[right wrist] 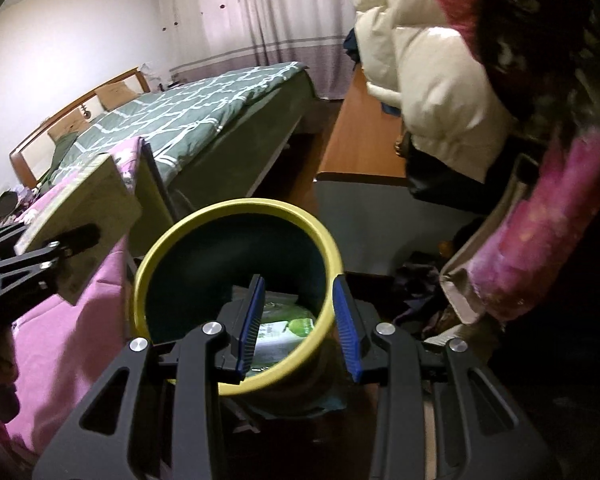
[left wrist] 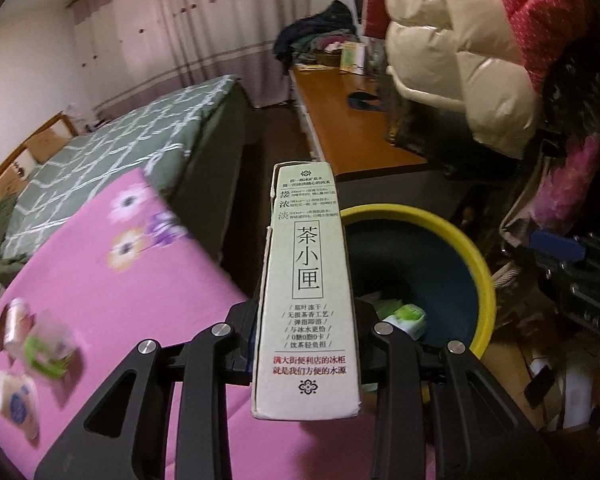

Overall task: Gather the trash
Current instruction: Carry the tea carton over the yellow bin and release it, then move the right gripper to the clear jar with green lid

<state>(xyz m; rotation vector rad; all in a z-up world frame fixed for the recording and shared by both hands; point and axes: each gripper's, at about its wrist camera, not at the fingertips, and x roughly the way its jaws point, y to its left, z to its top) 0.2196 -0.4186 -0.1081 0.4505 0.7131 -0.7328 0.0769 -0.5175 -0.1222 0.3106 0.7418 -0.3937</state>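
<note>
My left gripper (left wrist: 306,320) is shut on a pale green tea box (left wrist: 306,280) with Chinese print, held on edge just left of the yellow-rimmed dark bin (left wrist: 476,264). The box and left gripper also show at the left of the right wrist view (right wrist: 80,216). My right gripper (right wrist: 300,320) is open and empty, its blue pads (right wrist: 250,320) straddling the near rim of the bin (right wrist: 236,216). A green-and-white packet (right wrist: 288,328) lies inside the bin. Several small packets (left wrist: 32,344) lie blurred on the pink flowered cloth (left wrist: 112,280).
A bed with a green checked quilt (right wrist: 188,112) stands behind. A wooden desk (left wrist: 352,132) with clothes and boxes runs along the right. Puffy coats (left wrist: 452,40) hang over it. Clutter (left wrist: 548,380) fills the floor to the right of the bin.
</note>
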